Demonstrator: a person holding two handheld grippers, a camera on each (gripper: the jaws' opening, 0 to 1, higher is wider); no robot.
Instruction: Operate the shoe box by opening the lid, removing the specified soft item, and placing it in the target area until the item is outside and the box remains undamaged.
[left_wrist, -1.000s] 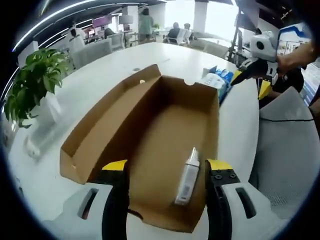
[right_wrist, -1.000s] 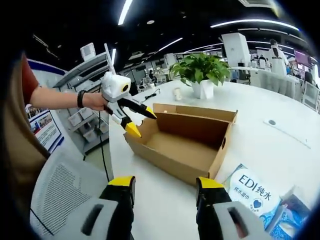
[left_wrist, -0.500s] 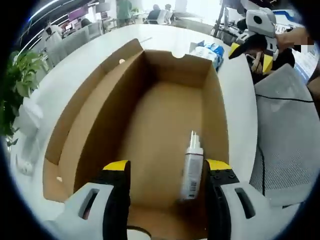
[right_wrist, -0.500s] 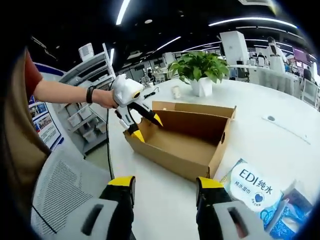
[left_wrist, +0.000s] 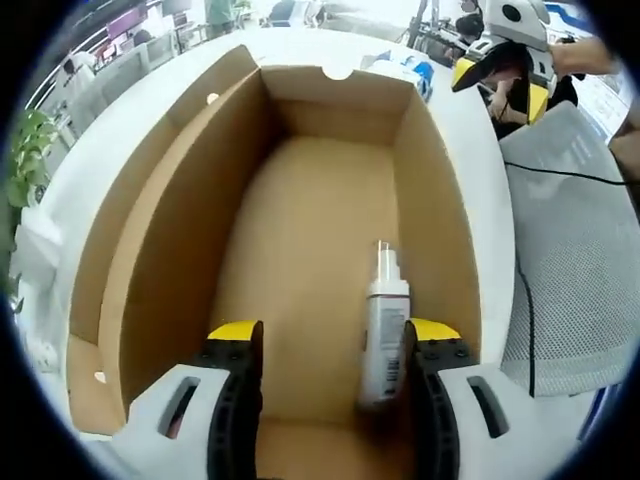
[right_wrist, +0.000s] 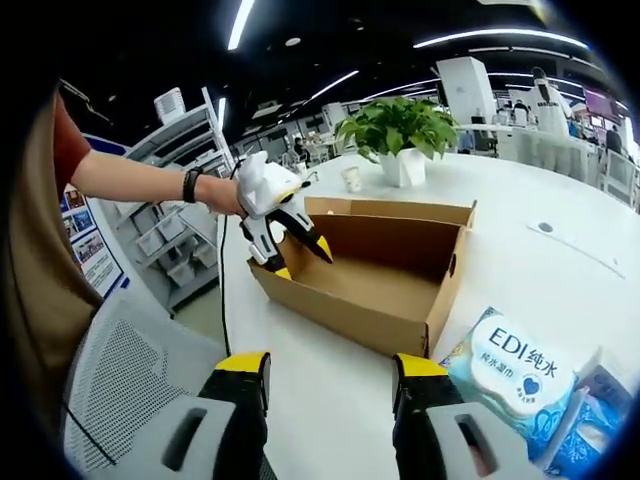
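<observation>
The brown cardboard shoe box (left_wrist: 180, 290) stands open on the white table, its lid flap (left_wrist: 130, 230) folded out to the left. A white spray bottle (left_wrist: 383, 330) lies on the box floor along the right wall. My left gripper (left_wrist: 333, 335) hangs open over the near end of the box, with the bottle just inside its right jaw and not touched. In the right gripper view, a person's hand holds the left gripper (right_wrist: 303, 262) tipped into the box (right_wrist: 370, 290). My right gripper (right_wrist: 330, 370) is open and empty, short of the box; it is also in sight as the right gripper (left_wrist: 498, 88).
A blue-and-white tissue pack (right_wrist: 515, 370) lies on the table (right_wrist: 560, 250) right of the box. A potted plant (right_wrist: 395, 130) stands beyond it. A grey mesh chair (right_wrist: 130, 400) sits at the table's near edge, and shelving (right_wrist: 185, 250) stands behind the person's arm.
The left gripper has moved forward and down over the box, so the bottle now lies between its jaws near the right one. The right gripper has barely moved.
</observation>
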